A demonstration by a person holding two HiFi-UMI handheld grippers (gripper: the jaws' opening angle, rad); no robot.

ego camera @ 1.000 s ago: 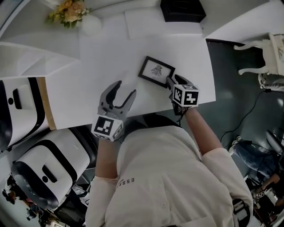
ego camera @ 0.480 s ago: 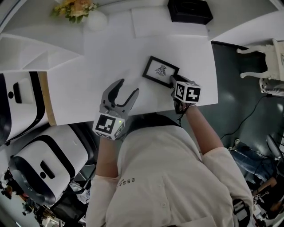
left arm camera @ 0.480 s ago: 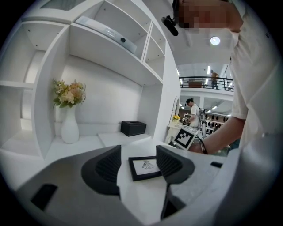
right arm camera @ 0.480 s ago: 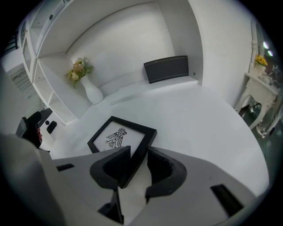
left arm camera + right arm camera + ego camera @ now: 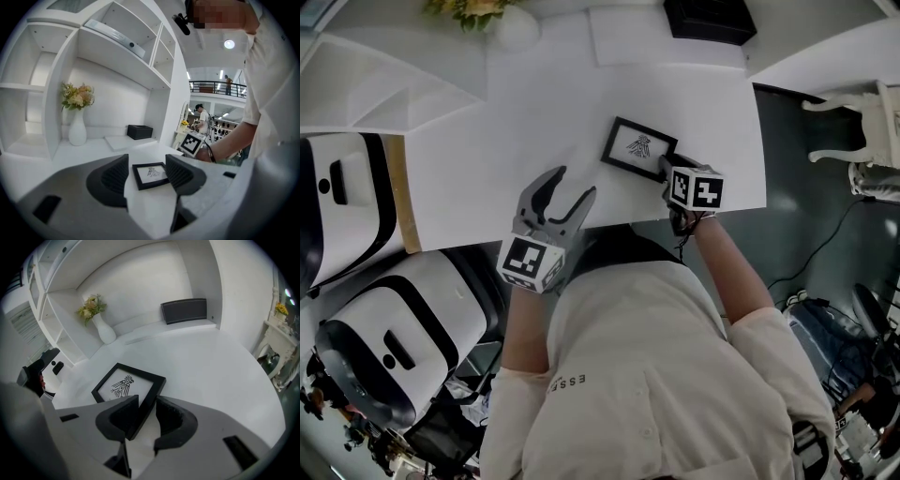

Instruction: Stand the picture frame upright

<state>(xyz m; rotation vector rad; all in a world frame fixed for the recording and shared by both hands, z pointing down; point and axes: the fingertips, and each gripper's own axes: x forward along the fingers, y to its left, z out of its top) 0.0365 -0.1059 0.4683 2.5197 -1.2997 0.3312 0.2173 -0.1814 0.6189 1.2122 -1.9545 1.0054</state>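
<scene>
A black picture frame [image 5: 636, 147] with a small bird drawing lies flat on the white table [image 5: 534, 122], near its front right corner. My right gripper [image 5: 667, 168] points steeply down at the frame's near right edge. Its jaws have just been closing, and that edge [image 5: 149, 397] now sits pinched between the pads. My left gripper [image 5: 566, 185] hovers to the frame's left with its jaws wide apart and nothing between them. In the left gripper view the frame [image 5: 150, 174] shows beyond the open fingers, still flat.
A white vase of flowers [image 5: 508, 22], a flat white board [image 5: 661, 42] and a black box [image 5: 709, 18] stand at the back of the table. White shelving [image 5: 384, 80] rises on the left. The table's front edge [image 5: 712, 208] runs just below the right gripper.
The right gripper's jaws have narrowed onto the frame's near right edge. The left gripper has crept slightly toward the frame. The frame still lies flat.
</scene>
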